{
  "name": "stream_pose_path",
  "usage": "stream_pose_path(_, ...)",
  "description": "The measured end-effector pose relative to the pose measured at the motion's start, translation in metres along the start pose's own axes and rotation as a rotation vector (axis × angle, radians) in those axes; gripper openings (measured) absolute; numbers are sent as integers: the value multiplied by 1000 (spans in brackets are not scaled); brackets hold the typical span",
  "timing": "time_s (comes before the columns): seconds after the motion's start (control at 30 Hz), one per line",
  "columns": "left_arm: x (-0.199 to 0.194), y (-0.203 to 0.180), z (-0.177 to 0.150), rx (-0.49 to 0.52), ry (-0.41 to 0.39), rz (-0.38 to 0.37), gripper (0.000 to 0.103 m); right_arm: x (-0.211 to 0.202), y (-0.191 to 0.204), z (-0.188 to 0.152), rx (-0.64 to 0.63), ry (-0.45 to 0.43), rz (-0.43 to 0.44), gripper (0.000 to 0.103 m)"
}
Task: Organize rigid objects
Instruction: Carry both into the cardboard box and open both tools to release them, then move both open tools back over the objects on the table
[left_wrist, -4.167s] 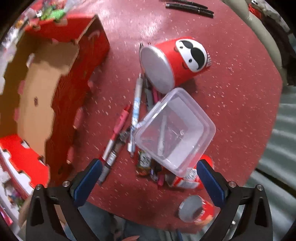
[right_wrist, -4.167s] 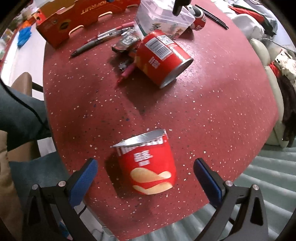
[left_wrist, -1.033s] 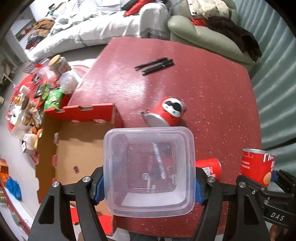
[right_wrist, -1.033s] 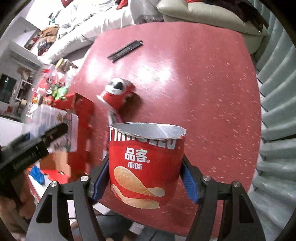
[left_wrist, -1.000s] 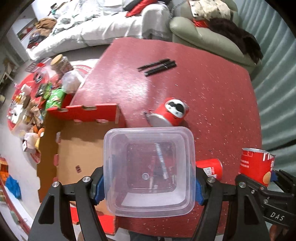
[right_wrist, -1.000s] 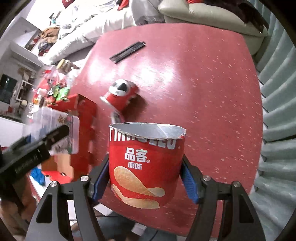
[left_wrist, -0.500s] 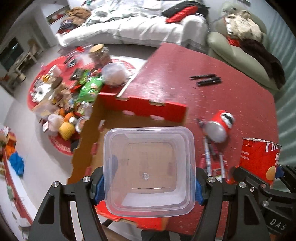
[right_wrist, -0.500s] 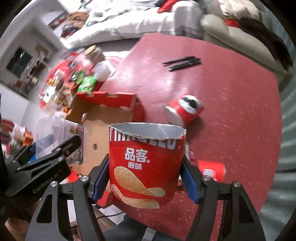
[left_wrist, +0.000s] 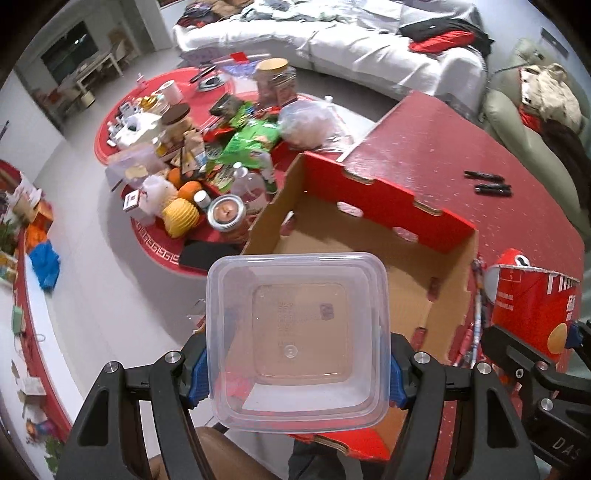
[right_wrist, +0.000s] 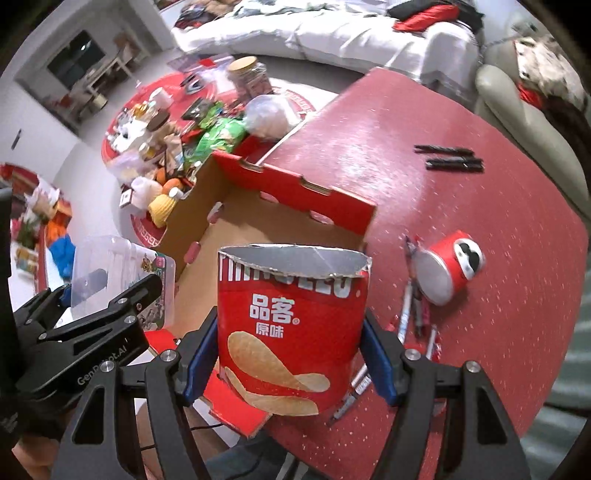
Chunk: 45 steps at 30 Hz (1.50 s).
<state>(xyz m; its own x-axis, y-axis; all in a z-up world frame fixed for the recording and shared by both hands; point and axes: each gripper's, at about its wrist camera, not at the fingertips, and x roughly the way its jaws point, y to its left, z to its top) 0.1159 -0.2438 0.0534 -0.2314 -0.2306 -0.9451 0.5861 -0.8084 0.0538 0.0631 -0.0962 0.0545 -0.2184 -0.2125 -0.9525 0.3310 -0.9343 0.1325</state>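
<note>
Your left gripper (left_wrist: 297, 363) is clamped on the clear plastic container (left_wrist: 297, 343), one blue pad on each side wall, open mouth toward the camera. Your right gripper (right_wrist: 290, 363) pinches the red chip can (right_wrist: 291, 328) across its lower body, torn foil rim up. Both loads are off the table.

Position: the cardboard box (left_wrist: 384, 206) lies just ahead of and below the left fingers; its brown floor shows through the container's base. From the right gripper the box sits ahead and to the left, with your left gripper (right_wrist: 92, 325) close on that side.

Left on the red table (right_wrist: 461, 206): a second chip can (right_wrist: 448, 267) on its side, ahead and to the right of the right gripper, with loose pens (right_wrist: 410, 306) beside it; black markers (right_wrist: 448, 157) lie well ahead.

Risks, as judged:
- The container walls are thin and smooth. Squeeze harder and they may bow and pop out of the pads; loosen early and it drops onto the box edge.
- The two grippers are near each other. Bringing both over the box at once invites a collision.
- The can rides low in the pads and could tip if you tilt it.
- Catching the near box wall could shove the box towards the table edge.
</note>
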Motion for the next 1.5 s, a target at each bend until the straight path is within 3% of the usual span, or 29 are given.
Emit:
stream_pose_path(0.23, 29, 4, 14, -9, 20, 20, 73, 24, 12, 32, -47, 33, -9, 73)
stream_pose_path(0.5, 60, -2, 20, 15, 44, 2, 73, 60, -6, 59, -30, 88, -42, 73)
stream_pose_path(1.0, 107, -12, 11, 37, 145, -36, 73, 115, 0, 60, -90, 195, -79, 73)
stream_pose_path(1.07, 112, -13, 11, 43, 158, -47, 73, 118, 0, 62, -94, 201, -78, 77)
stream_pose_path(1.13, 117, -13, 10, 38, 181, -78, 77, 119, 0, 63, -103, 197, -74, 85)
stream_pose_path(1.2, 122, -13, 10, 30, 205, -114, 98, 117, 0, 63, -113, 185, -71, 95)
stream_pose_path(1.23, 122, -12, 9, 25, 200, -119, 101, 116, 1, 63, -117, 179, -66, 102)
stream_pose_path(1.5, 126, -11, 7, 10, 238, -113, 102, 96, 1, 60, -140, 111, -34, 103)
